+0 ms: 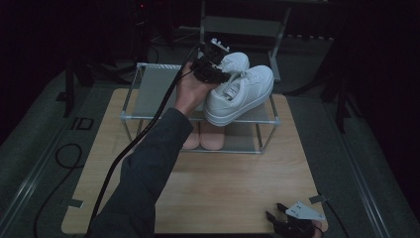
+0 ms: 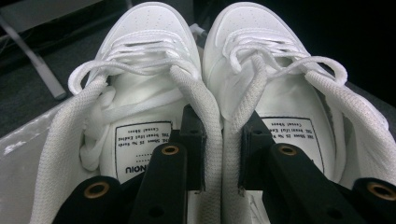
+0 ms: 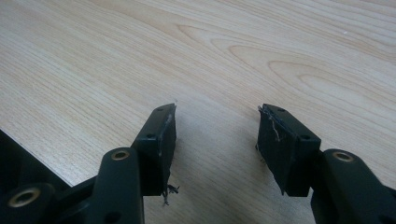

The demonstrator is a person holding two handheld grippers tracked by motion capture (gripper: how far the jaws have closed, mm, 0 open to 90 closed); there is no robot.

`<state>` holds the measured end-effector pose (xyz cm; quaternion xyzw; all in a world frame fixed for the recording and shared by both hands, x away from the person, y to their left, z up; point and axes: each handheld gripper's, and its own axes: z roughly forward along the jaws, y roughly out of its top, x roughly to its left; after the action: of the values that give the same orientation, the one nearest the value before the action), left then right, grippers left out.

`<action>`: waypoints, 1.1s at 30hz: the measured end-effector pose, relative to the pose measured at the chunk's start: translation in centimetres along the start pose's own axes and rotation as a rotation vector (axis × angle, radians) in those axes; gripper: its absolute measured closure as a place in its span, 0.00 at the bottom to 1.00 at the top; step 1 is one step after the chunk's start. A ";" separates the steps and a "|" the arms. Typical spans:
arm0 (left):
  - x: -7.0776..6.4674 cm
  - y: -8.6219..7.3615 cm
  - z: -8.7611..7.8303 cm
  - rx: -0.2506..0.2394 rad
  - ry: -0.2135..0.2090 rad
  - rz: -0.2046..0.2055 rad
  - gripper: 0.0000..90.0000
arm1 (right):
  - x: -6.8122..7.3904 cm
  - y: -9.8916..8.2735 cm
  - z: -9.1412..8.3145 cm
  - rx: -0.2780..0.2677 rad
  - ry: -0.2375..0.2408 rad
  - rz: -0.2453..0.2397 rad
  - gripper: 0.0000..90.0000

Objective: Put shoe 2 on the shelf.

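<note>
Together, white sneakers (image 2: 219,93) in left tool (image 2: 222,140)

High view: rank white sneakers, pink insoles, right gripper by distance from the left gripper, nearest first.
1. Pair of white lace-up sneakers: on the clear rack's top shelf, both inner collars pinched between the left gripper's jaws.
2. Pair of pink insoles: lower shelf, just below.
3. Right gripper: open, at the wooden table's near right corner.
</note>
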<state>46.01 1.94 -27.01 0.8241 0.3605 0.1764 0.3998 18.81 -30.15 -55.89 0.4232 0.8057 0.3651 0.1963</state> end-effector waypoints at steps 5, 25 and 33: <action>0.3 0.0 0.1 0.001 0.023 -0.013 0.84 | 0.0 0.0 0.0 0.000 -0.001 0.002 0.51; 1.1 -0.5 -0.1 0.005 0.085 -0.066 0.84 | 0.0 0.0 0.0 0.002 -0.004 0.006 0.51; 1.7 -0.9 0.1 0.002 0.116 -0.107 0.84 | 0.0 0.0 0.0 0.002 -0.004 0.009 0.51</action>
<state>46.81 3.52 -27.80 0.7926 0.4266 0.2017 0.3861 18.81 -30.09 -55.87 0.4278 0.8036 0.3645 0.1957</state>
